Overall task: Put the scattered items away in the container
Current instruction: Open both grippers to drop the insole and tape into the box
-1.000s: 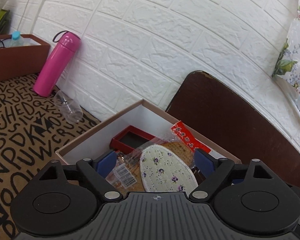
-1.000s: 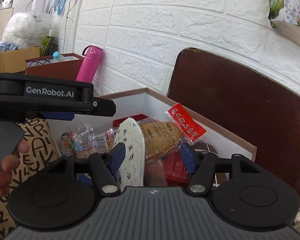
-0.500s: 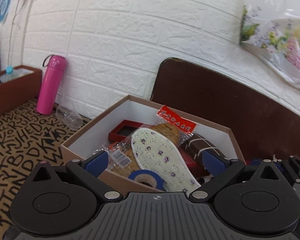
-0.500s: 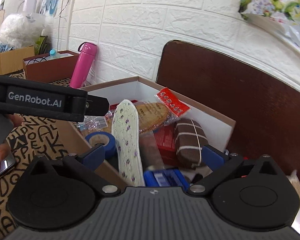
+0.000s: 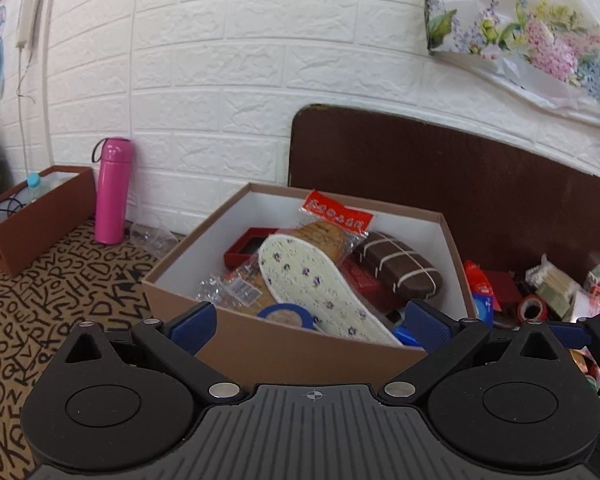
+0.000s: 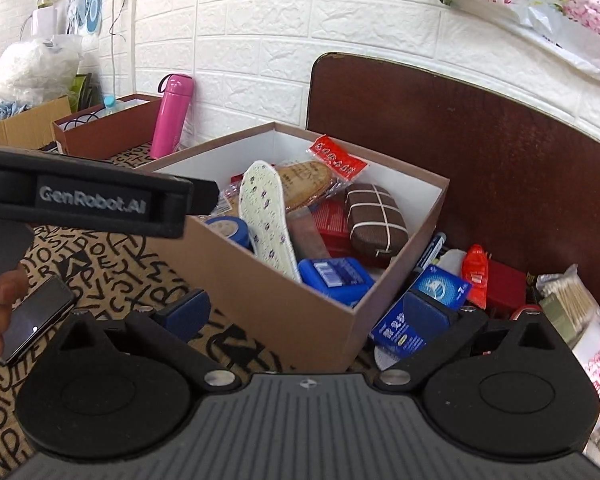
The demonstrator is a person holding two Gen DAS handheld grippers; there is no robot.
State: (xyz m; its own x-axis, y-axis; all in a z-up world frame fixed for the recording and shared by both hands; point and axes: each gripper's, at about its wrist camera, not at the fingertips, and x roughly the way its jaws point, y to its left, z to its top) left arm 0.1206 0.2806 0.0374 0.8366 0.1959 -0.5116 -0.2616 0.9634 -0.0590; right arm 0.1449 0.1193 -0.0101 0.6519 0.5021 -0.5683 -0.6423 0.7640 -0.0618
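Note:
A brown cardboard box (image 5: pixel 300 344) (image 6: pixel 284 304) with a white inside stands on the lettered cloth. In it lie a floral insole (image 5: pixel 316 288) (image 6: pixel 264 216), a cracker packet (image 5: pixel 332 224) (image 6: pixel 312 176), a brown checked case (image 5: pixel 400 268) (image 6: pixel 376 216), a blue tape roll (image 5: pixel 284 314) (image 6: pixel 228 228) and a blue case (image 6: pixel 334 276). My left gripper (image 5: pixel 308 324) is open and empty, just in front of the box. My right gripper (image 6: pixel 304 310) is open and empty, at the box's near right corner. Scattered items (image 6: pixel 476 280) lie right of the box.
A pink bottle (image 5: pixel 112 192) (image 6: pixel 170 116) stands by the white brick wall. A second brown box (image 5: pixel 32 216) is at the far left. A dark brown board (image 5: pixel 460 184) leans behind the box. A blue packet (image 6: pixel 420 308), cotton swabs (image 6: pixel 568 296) and red tape (image 5: pixel 532 308) lie on the right.
Both grippers have drawn back from the box and opened wider. The insole that lay between the jaws now rests in the box. The pile on the right has come into view.

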